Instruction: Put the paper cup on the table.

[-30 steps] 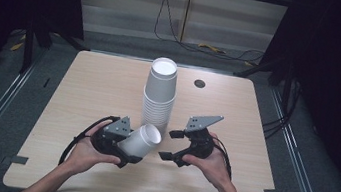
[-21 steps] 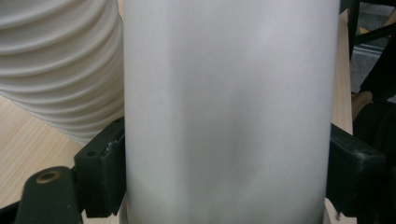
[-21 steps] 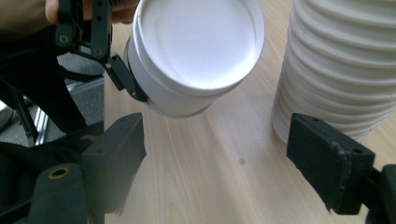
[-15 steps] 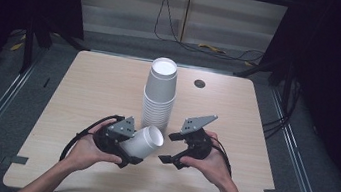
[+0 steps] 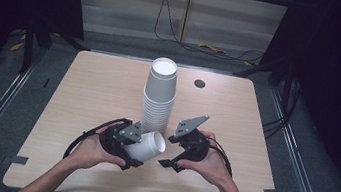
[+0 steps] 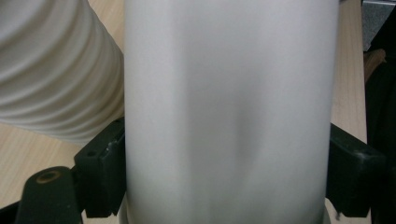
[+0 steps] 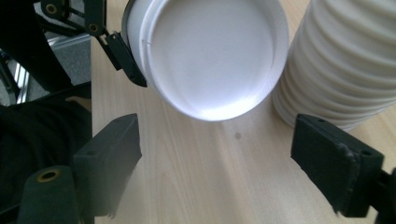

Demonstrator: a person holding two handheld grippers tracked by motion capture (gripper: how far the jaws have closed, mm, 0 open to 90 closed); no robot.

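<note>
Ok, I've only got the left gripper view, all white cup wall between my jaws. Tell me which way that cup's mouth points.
Observer: The cup lies tilted on its side in the left gripper, mouth toward the right gripper, as the high view shows.
Operator: Give me the right gripper's state.
Observer: Open; in the right gripper view its jaws stand wide apart, with bare table between them and nothing touching them.
Operator: Say whether anything's inside the cup.
Observer: Nothing; the right gripper view looks straight into its mouth and the inside is plain white.
Operator: Place the stack for me.
Observer: The stack of cups stands upright mid-table, just beyond both grippers.
</note>
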